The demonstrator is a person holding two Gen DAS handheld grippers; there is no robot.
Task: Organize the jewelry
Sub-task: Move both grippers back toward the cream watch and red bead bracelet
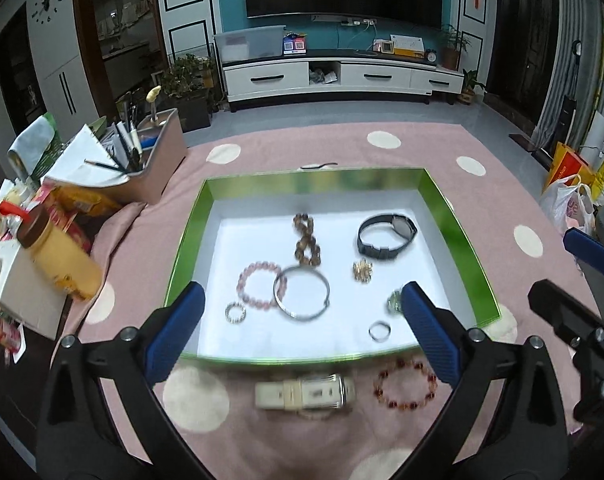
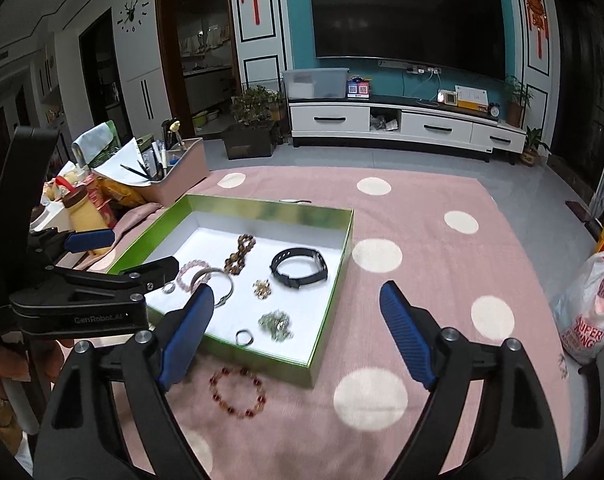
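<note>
A green-walled box [image 1: 190,232] [image 2: 333,300] with a white floor holds a black watch [image 1: 385,236] [image 2: 300,266], brown beads [image 1: 306,240], a pink bead bracelet [image 1: 258,286], a silver bangle [image 1: 301,293], a gold brooch [image 1: 362,271], a green crystal piece [image 2: 276,325] and two small rings. On the pink cloth in front lie a cream watch [image 1: 305,394] and a red bead bracelet [image 1: 405,385] [image 2: 238,392]. My left gripper [image 1: 302,334] is open above the box's near edge and empty. My right gripper [image 2: 296,334] is open and empty, right of the box.
A pink cloth with cream dots [image 1: 381,140] covers the table. A yellow bottle [image 1: 60,256], snack packs and a pen holder [image 1: 158,160] crowd the left side. A plastic bag [image 2: 589,312] sits at the right edge. A TV stand is beyond.
</note>
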